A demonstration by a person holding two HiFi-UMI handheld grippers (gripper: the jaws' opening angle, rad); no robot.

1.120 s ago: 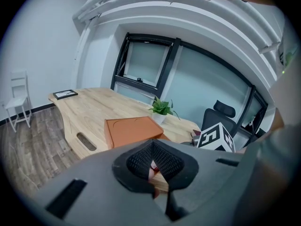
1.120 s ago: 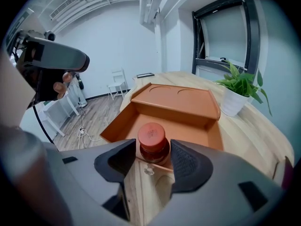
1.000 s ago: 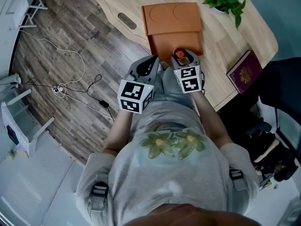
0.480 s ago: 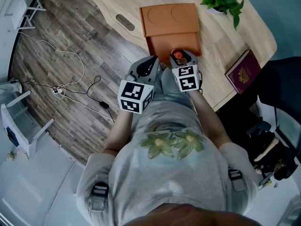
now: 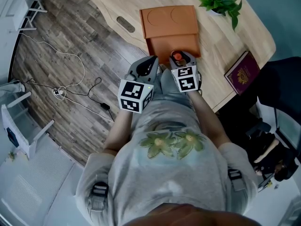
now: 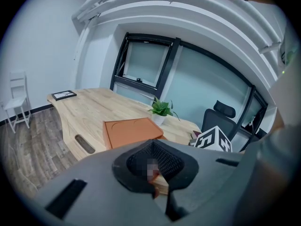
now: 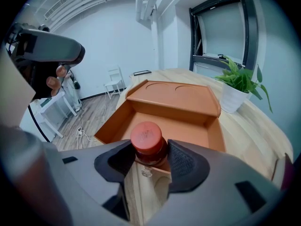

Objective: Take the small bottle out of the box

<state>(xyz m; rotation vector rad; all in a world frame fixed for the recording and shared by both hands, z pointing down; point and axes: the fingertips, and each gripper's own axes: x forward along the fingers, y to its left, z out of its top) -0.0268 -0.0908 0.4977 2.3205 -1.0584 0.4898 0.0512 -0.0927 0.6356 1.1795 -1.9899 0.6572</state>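
The orange box (image 5: 162, 45) lies open on the wooden table, its lid (image 5: 169, 19) folded back. In the right gripper view the small dark bottle (image 7: 148, 144) with a red cap sits upright between the pads, over the near wall of the box (image 7: 188, 114). My right gripper (image 7: 149, 158) is shut on it. From above, the red cap (image 5: 177, 56) shows at the right gripper (image 5: 181, 60) tips. My left gripper (image 5: 151, 64) hangs beside it at the table's edge, left of the box. Its jaws (image 6: 155, 175) are together with nothing between them.
A potted plant (image 5: 220, 0) stands behind the box at the right. A maroon booklet (image 5: 242, 72) lies near the table's right edge. A cable slot (image 5: 125, 21) is cut in the tabletop left of the box. Cables (image 5: 70, 86) trail on the floor.
Hardly anything differs. The right gripper stays shut on the bottle at the box's near edge, and the left gripper keeps its place.
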